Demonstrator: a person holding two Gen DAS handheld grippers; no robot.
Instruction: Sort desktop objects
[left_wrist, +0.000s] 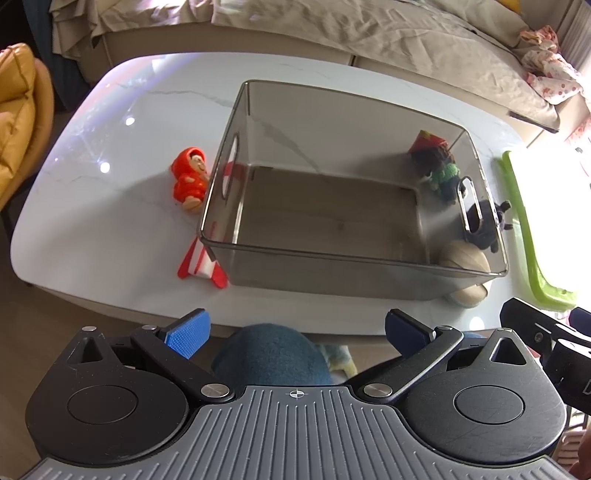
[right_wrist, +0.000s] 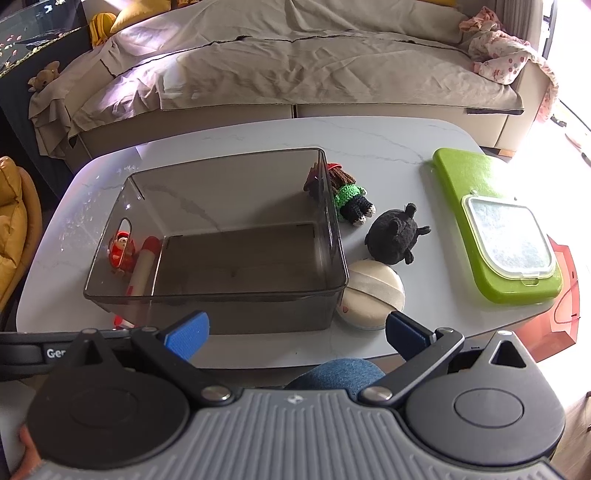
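Note:
A smoky clear bin (left_wrist: 354, 260) (right_wrist: 221, 291) stands empty on the white marble table (left_wrist: 110, 229) (right_wrist: 406, 147). Left of it lie a red toy figure (left_wrist: 189, 178) (right_wrist: 121, 251) and a red-white rocket toy (left_wrist: 201, 266) (right_wrist: 142, 267). Right of it lie a crocheted doll with a green top (right_wrist: 351, 195) (left_wrist: 437, 166), a black plush (right_wrist: 395, 236) (left_wrist: 487, 221) and a cream round puff (right_wrist: 373, 293) (left_wrist: 469, 291). My left gripper (left_wrist: 295, 334) and right gripper (right_wrist: 295, 334) are open and empty, held off the table's near edge.
A green wet-wipes pack (right_wrist: 495, 225) (left_wrist: 524, 229) lies at the table's right. A sofa under a beige cover (right_wrist: 295, 66) runs behind the table. A yellow chair (left_wrist: 18, 122) stands at the left. A blue-clad knee (left_wrist: 269, 354) is below the grippers.

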